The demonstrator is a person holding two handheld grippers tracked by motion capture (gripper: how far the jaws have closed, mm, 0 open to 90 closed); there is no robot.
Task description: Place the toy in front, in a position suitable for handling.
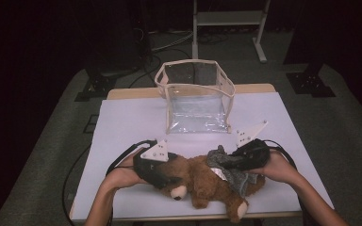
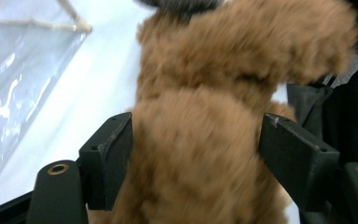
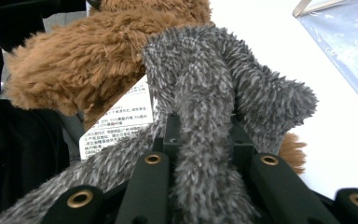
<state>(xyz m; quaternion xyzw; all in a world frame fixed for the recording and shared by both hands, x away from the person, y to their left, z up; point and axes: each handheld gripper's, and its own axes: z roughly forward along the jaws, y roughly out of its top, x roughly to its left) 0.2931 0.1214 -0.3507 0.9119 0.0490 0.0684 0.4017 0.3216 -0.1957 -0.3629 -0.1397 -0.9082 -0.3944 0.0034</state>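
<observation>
A brown teddy bear lies on its side near the front edge of the white table, with a grey fuzzy cloth draped over its body. My left gripper sits at the bear's head end. In the left gripper view my left gripper has brown fur packed between its jaws, touching both pads. My right gripper is over the bear's middle. In the right gripper view my right gripper is shut on a fold of the grey cloth, and a white printed label shows beside it.
A clear plastic bag with a cream trim stands open at the back middle of the table. Bare white surface lies between the bag and the bear. A metal stand and cables are on the floor behind the table.
</observation>
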